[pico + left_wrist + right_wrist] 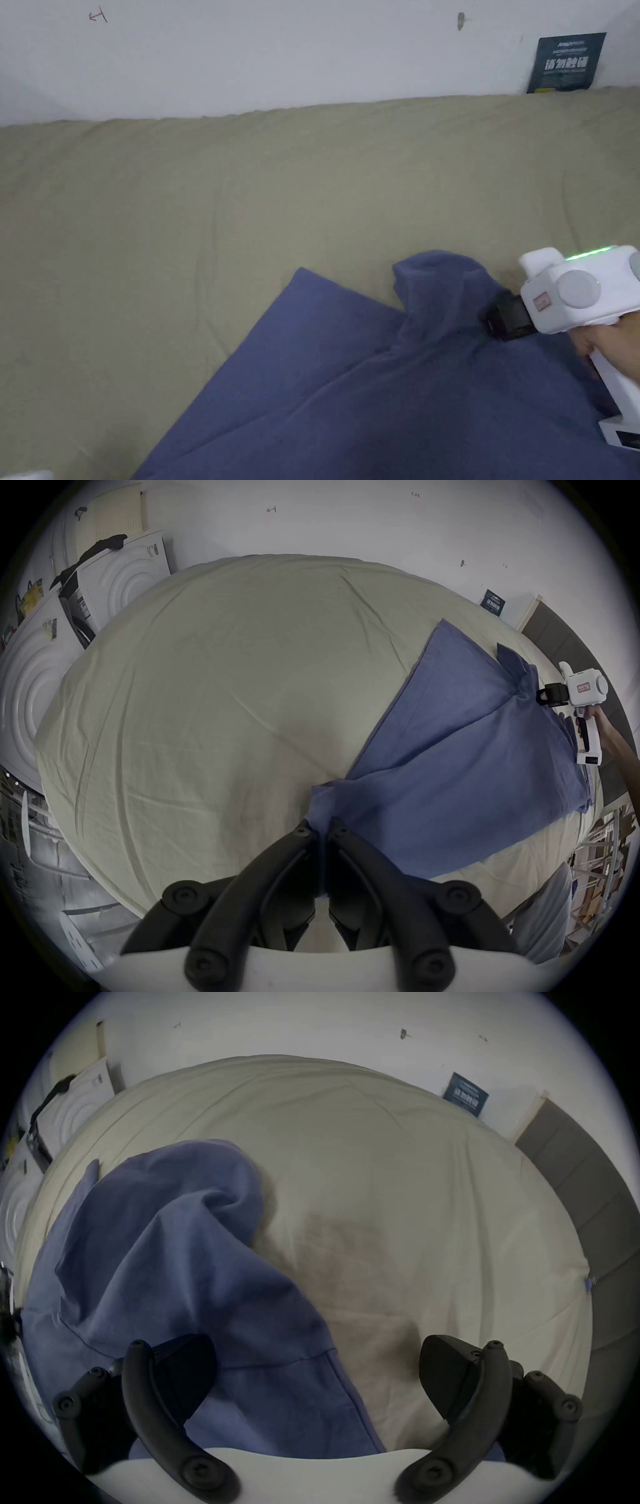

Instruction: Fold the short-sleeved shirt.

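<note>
A blue short-sleeved shirt [387, 400] lies on a beige bed sheet [187, 237], spread toward the lower right in the head view. In the left gripper view my left gripper [322, 830] is shut on a bunched corner of the shirt [450, 774], which stretches away to the right. My right gripper [500, 319], white-bodied and held by a hand, has its black jaws against a raised fold of the cloth. In the right gripper view the right gripper [318, 1352] stands wide open; the shirt [180, 1251] drapes over its left jaw and between the two.
The bed meets a white wall [312, 50] at the back, with a dark sign [565, 62] leaning at the right. White ribbed panels [41, 694] stand off the bed's left side. A grey padded panel [571, 1200] borders the right.
</note>
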Tool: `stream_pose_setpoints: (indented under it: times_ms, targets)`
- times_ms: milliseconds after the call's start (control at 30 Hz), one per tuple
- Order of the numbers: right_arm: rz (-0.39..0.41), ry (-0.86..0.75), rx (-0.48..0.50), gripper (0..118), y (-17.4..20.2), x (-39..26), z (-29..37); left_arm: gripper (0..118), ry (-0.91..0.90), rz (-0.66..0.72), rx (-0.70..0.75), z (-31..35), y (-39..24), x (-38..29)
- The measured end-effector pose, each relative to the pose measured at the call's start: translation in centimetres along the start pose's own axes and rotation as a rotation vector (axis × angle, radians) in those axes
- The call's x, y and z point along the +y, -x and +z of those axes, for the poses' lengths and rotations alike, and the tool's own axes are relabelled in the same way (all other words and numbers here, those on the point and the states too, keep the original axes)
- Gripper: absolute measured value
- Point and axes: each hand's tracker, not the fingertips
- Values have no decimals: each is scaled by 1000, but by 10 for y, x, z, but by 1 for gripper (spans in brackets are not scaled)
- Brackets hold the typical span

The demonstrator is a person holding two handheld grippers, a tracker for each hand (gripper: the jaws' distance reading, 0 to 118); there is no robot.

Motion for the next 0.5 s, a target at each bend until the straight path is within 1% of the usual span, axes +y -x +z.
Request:
stream_pose_setpoints:
  times_ms: [67, 100, 133, 167, 200, 267, 300, 333, 367, 400, 500]
  targets:
    - [11, -9, 23, 109, -1, -4, 4, 0, 1, -2, 2, 0, 0, 1]
    - [12, -12, 45, 99, -2, -3, 8, 0, 3, 0, 2, 0, 0, 0]
    - [12, -20, 50, 69, -2, -2, 14, 0, 5, 2, 1, 0, 1, 0]
    - [16, -44, 62, 25, 2, -5, 35, 0, 6, 6, 0, 1, 1, 0]
    - [8, -80, 104, 4, 1, -5, 44, 0, 8, 7, -2, 1, 1, 1]
    - [-21, -118, 119, 4, 1, -9, 66, 0, 6, 13, -3, 4, 0, 0]
    - [-22, -112, 149, 4, 0, -11, 77, 0, 6, 12, 1, 6, -1, 1]
    - [-10, -132, 157, 4, 0, -14, 89, 0, 1, 12, 5, 8, -1, 1]
    - [12, -157, 121, 4, 1, -17, 102, 0, -6, 19, 9, 12, -2, 1]
    - [25, -167, 119, 4, 0, -19, 114, 0, -12, 27, 10, 16, -1, 2]
    - [34, -234, 115, 4, -1, -22, 163, 0, -62, 76, -12, 37, 0, 11]
